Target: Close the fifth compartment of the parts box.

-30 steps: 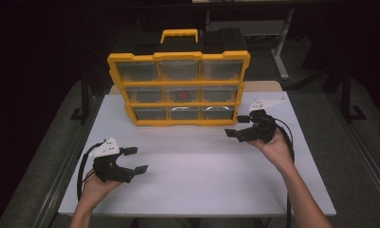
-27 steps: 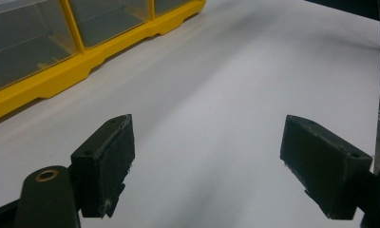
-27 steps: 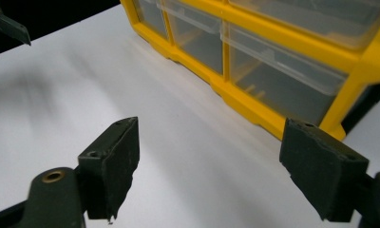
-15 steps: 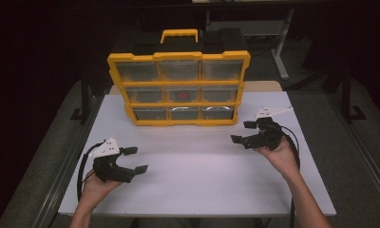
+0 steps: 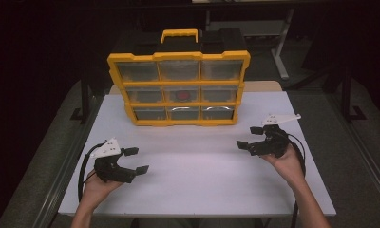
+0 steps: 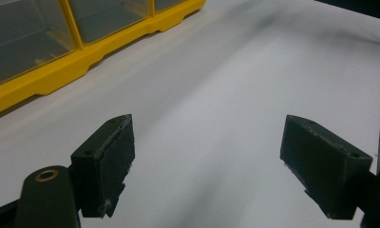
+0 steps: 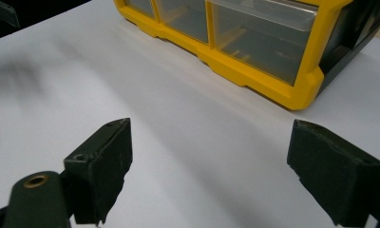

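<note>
A yellow organiser case [image 5: 178, 89] with a black back and several clear drawers stands upright at the far middle of the white table [image 5: 197, 166]; a red thing shows in its centre drawer [image 5: 182, 94]. My left gripper [image 5: 137, 160] rests low at the near left, open, nothing between its jaws. In the left gripper view its fingers [image 6: 105, 166] frame bare table, with the case's bottom drawers [image 6: 45, 42] at upper left. My right gripper [image 5: 249, 137] hovers at the right, open and empty. The right gripper view has the case's lower corner [image 7: 254, 47] ahead of its fingers [image 7: 102, 166].
A yellow carry handle [image 5: 179, 35] tops the case. Dark floor and metal table legs [image 5: 280, 52] surround the table. The table's left edge runs along a grey rail [image 5: 69, 175]. Both cables trail back toward the person's forearms.
The right gripper has drawn back from the case's lower right corner toward the near right. The left gripper has stayed put.
</note>
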`<action>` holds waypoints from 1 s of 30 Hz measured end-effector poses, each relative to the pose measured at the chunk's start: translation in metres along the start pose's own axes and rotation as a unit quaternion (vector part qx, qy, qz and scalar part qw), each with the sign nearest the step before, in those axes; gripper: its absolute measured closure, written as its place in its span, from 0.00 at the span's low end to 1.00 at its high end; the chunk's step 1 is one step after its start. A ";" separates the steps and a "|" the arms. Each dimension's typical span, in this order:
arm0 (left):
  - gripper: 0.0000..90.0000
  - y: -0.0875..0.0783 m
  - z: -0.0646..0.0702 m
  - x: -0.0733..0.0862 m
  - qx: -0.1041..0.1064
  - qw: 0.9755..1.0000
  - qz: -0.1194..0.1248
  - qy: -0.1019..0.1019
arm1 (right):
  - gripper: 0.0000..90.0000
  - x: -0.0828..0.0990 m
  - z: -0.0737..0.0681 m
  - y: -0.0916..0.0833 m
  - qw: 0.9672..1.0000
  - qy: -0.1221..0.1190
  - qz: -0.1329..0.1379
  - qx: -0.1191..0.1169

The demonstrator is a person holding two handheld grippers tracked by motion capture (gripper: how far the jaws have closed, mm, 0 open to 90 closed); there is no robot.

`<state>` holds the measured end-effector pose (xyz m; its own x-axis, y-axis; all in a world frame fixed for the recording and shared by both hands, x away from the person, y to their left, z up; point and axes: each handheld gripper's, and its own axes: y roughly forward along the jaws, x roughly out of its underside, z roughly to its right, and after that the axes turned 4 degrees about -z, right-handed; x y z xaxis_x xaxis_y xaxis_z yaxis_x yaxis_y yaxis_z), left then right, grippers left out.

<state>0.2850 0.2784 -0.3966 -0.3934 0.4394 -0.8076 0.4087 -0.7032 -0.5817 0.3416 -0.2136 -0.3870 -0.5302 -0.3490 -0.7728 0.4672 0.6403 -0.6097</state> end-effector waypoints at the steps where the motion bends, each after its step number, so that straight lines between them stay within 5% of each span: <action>1: 0.21 0.000 0.000 0.000 0.001 1.000 0.000 -0.001 | 0.16 0.001 0.000 -0.001 1.000 0.000 0.002 0.001; 30: 0.21 0.005 0.001 0.005 0.007 1.000 -0.003 -0.007 | 0.15 0.039 -0.002 -0.023 1.000 0.013 0.002 0.016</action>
<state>0.2845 0.2769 -0.4037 -0.4074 0.4367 -0.8021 0.3950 -0.7077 -0.5859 0.3088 -0.2408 -0.4033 -0.5466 -0.3283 -0.7704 0.4919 0.6187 -0.6126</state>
